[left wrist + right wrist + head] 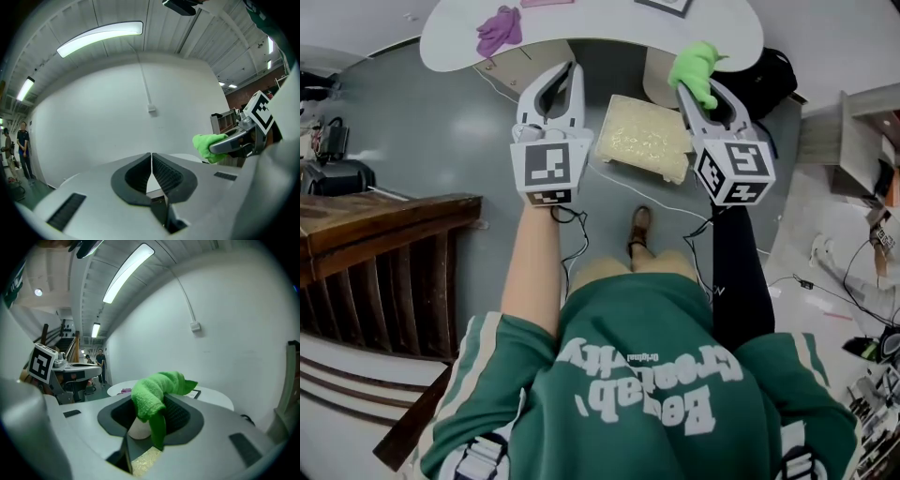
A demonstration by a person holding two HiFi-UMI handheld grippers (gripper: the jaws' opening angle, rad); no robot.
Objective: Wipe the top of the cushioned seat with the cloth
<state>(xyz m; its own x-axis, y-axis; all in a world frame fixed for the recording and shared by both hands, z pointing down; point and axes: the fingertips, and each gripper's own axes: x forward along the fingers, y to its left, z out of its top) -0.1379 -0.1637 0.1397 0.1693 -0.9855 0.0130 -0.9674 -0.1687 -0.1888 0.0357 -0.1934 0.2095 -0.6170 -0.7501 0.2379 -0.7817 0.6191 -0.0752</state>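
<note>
The cloth is already in hand: a green wad clenched in the fingers of the right gripper, held in the air over the far right corner of the cushioned seat. Wiping looks not yet begun. The next move likely calls for lowering the cloth flat onto the seat's pale top. The left gripper hovers just left of the seat, fingers pressed together on nothing. Beyond the seat stands a white counter bearing a purple rag. A black bag sits to the seat's right and a cable trails on the floor before it. Nothing appears to block the top.
</note>
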